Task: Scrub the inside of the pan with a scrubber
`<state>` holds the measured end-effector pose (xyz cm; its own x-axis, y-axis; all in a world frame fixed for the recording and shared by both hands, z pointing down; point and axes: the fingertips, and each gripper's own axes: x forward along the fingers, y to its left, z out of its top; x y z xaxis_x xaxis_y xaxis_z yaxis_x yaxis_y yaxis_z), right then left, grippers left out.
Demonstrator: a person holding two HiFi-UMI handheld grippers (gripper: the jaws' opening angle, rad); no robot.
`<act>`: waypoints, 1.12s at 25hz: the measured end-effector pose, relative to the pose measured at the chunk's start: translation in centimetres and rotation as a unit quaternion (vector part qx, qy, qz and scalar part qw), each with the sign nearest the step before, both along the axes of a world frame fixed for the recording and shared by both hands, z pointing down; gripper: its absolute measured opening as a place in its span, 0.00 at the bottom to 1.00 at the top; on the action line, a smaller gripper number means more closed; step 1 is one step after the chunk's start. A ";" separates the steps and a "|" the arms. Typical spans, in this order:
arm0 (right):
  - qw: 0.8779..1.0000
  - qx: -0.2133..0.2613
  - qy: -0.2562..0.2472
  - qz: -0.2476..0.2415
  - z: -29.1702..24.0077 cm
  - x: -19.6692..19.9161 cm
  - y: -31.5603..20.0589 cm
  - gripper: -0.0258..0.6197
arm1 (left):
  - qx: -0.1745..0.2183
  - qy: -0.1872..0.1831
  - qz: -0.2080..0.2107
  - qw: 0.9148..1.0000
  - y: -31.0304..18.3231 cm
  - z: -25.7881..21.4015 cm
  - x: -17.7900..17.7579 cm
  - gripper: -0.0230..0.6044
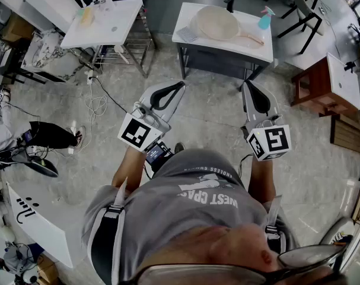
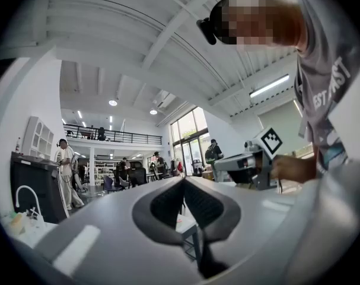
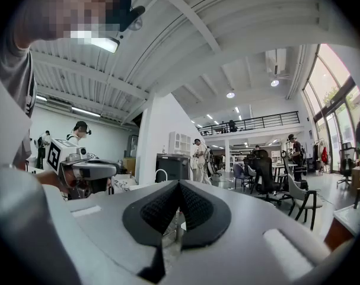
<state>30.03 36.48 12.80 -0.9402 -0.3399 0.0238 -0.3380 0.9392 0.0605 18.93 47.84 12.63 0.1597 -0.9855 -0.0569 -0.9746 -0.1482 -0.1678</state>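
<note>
Left tongs (image 1: 182,85) and right tongs (image 1: 245,84): fully closed, empty. Pan (image 1: 218,22) on distant bench (image 1: 227,47): interior bare. Grey scrubber (image 1: 187,34) lies beside it, indistinct.

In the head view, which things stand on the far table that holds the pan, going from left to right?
scrubber → pan → spray bottle

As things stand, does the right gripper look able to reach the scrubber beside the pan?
Probably not yet: the right gripper is held short of the table where the scrubber lies. Nothing visible blocks the way.
</note>
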 end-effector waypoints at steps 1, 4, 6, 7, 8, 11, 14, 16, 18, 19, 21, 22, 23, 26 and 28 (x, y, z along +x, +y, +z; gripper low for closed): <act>1.000 0.000 0.000 0.000 0.1 -0.1 0.0 0.04 | -0.004 0.000 -0.001 1.000 0.0 0.2 -0.1 0.04; 1.000 -0.002 0.000 0.001 0.3 -0.2 0.0 0.04 | -0.017 0.002 -0.003 1.000 0.2 0.9 -0.4 0.04; 1.000 -0.002 0.000 0.000 0.4 -0.3 0.1 0.04 | -0.012 0.006 -0.001 1.000 0.3 0.9 -0.4 0.04; 1.000 -0.003 0.000 0.000 0.4 -0.3 0.1 0.04 | -0.012 0.007 -0.001 1.000 0.3 0.8 -0.4 0.04; 1.000 -0.003 0.000 0.000 0.5 -0.4 0.1 0.04 | -0.013 0.007 -0.001 1.000 0.4 0.9 -0.4 0.04; 1.000 -0.003 0.002 0.001 0.6 -0.4 0.1 0.04 | -0.010 0.005 0.000 1.000 0.3 0.9 -0.4 0.04; 1.000 -0.004 0.002 0.002 0.6 -0.4 0.3 0.04 | -0.004 0.002 0.002 1.000 0.6 0.9 -0.6 0.04; 1.000 -0.005 0.002 0.004 0.6 -0.6 0.5 0.04 | -0.006 0.005 0.002 1.000 0.7 0.8 -0.8 0.04; 1.000 -0.007 0.002 0.005 0.6 -0.9 0.4 0.04 | -0.011 0.002 -0.001 1.000 0.7 0.8 -1.3 0.04; 1.000 -0.008 0.002 0.005 0.6 -1.2 0.3 0.04 | -0.016 0.000 0.000 1.000 0.6 0.9 -1.6 0.04; 1.000 -0.011 0.002 0.005 0.8 -1.9 0.4 0.04 | -0.017 0.001 0.003 1.000 0.6 1.1 -2.3 0.04; 1.000 -0.014 -0.001 0.005 0.8 -2.3 0.6 0.04 | -0.012 0.002 0.006 1.000 0.7 0.9 -2.7 0.04; 1.000 -0.017 -0.004 0.004 0.9 -2.8 0.8 0.04 | -0.008 0.005 0.009 1.000 0.8 0.9 -3.1 0.04; 0.999 -0.031 -0.019 0.004 0.7 -4.4 1.8 0.04 | 0.000 0.010 0.023 1.000 1.9 1.1 -4.7 0.04; 0.999 -0.034 -0.025 0.008 0.6 -5.5 2.4 0.04 | 0.000 0.008 0.028 1.000 2.4 1.2 -6.0 0.04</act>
<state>24.50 38.90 13.40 -0.9354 -0.3536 0.0006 -0.3536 0.9352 -0.0195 12.95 50.21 13.82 0.2131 -0.9752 -0.0597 -0.9673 -0.2020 -0.1531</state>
